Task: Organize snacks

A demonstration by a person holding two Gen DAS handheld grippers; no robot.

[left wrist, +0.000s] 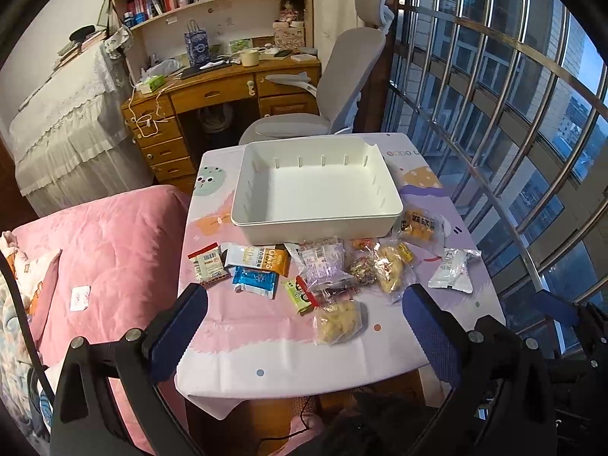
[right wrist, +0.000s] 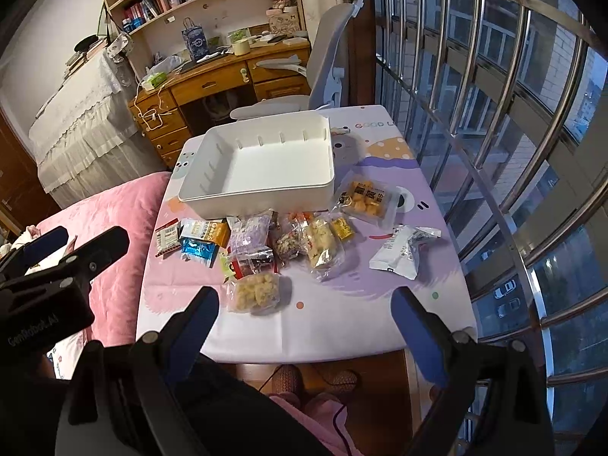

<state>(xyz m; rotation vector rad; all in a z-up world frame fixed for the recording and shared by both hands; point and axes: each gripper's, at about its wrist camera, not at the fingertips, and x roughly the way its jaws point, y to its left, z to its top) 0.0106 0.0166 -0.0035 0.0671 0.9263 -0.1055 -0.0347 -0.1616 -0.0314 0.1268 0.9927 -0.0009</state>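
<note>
An empty white bin (left wrist: 262,224) (right wrist: 266,201) stands at the far side of a small table with a pastel cloth (left wrist: 266,357) (right wrist: 334,334). Several wrapped snacks lie in front of it: a blue packet (left wrist: 254,281) (right wrist: 198,251), a clear bag of yellow puffs (left wrist: 339,322) (right wrist: 256,292), a white pouch (left wrist: 454,269) (right wrist: 401,252), an orange-biscuit pack (left wrist: 418,226) (right wrist: 366,197). My left gripper (left wrist: 304,300) is open and empty above the table's near edge. My right gripper (right wrist: 304,304) is open and empty, also near that edge.
A pink quilted bed (left wrist: 106,250) (right wrist: 114,205) borders the table's left side. A barred window (left wrist: 513,114) (right wrist: 513,114) runs along the right. A grey office chair (left wrist: 342,76) and a wooden desk (left wrist: 212,91) stand behind the table. The left gripper's body (right wrist: 57,266) shows at left.
</note>
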